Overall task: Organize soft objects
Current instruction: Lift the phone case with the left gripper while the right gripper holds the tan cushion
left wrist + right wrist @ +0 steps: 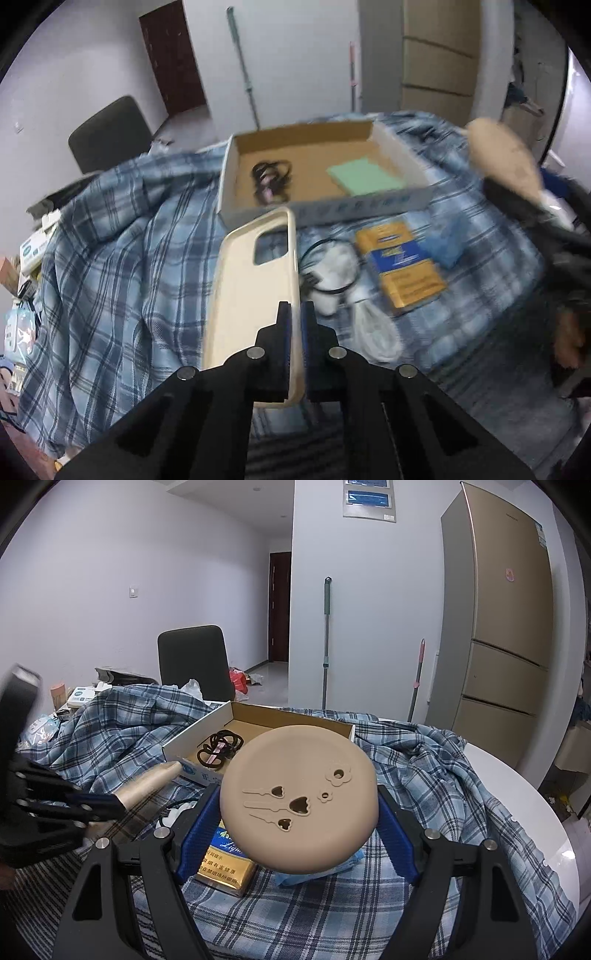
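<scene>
My left gripper (pixel 294 314) is shut on the edge of a cream phone case (pixel 255 295) and holds it above the plaid cloth, short of the open cardboard box (pixel 388 136). The box holds black hair ties (pixel 269 177) and a green pad (pixel 364 175). My right gripper (pixel 299 812) is shut on a round beige silicone pad (pixel 299 797) with cut-out shapes, held above the table. The same pad shows at the right edge of the left wrist view (pixel 506 158). The left gripper and phone case (pixel 147 784) show at the left of the right wrist view.
On the blue plaid cloth (pixel 122 258) lie a yellow-blue packet (pixel 402 266), a blue tissue pack (pixel 445 247), a black hair tie on white items (pixel 332 273) and a clear bag (pixel 373 332). Behind stand a black chair (pixel 194 661), mops and a fridge (pixel 506 627).
</scene>
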